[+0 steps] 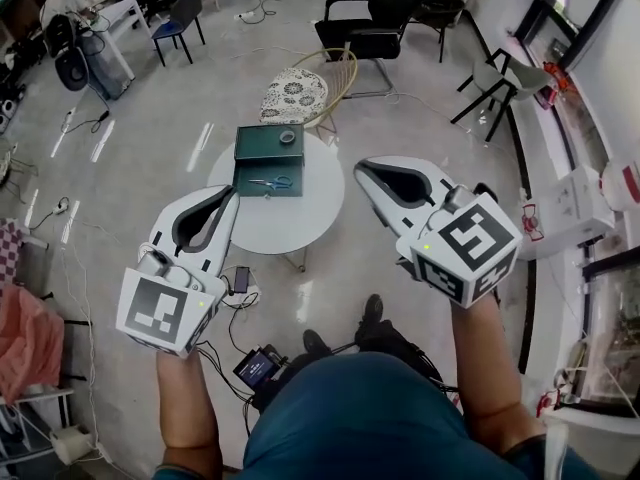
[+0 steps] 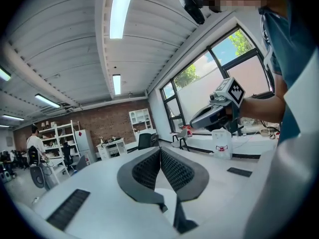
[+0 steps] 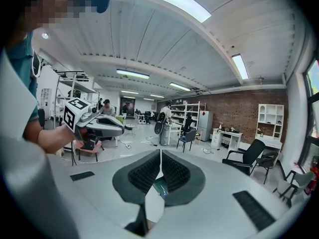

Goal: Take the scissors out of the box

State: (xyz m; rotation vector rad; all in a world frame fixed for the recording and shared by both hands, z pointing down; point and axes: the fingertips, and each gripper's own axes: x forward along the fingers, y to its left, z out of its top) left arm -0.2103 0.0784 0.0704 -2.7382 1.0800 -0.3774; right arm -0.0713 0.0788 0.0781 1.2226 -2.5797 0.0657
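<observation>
A dark green box (image 1: 268,144) lies open on the round white table (image 1: 270,230). Blue-handled scissors (image 1: 272,182) lie in the box's near half. Both grippers hover short of the table. My left gripper (image 1: 232,194) is near the table's left edge, and my right gripper (image 1: 362,168) is off its right edge. Each is shut with nothing between its pads. In the right gripper view the jaws (image 3: 160,153) meet, and below them show the green box (image 3: 157,183) and the scissors (image 3: 163,189). The left gripper view shows closed jaws (image 2: 160,151) and the right gripper (image 2: 219,114) beyond; the box is hidden there.
A wicker chair with a patterned cushion (image 1: 297,93) stands just behind the table, and a black office chair (image 1: 375,23) stands farther back. Cables and a power strip (image 1: 240,280) lie on the floor near the table's foot. White cabinets (image 1: 575,203) line the right side.
</observation>
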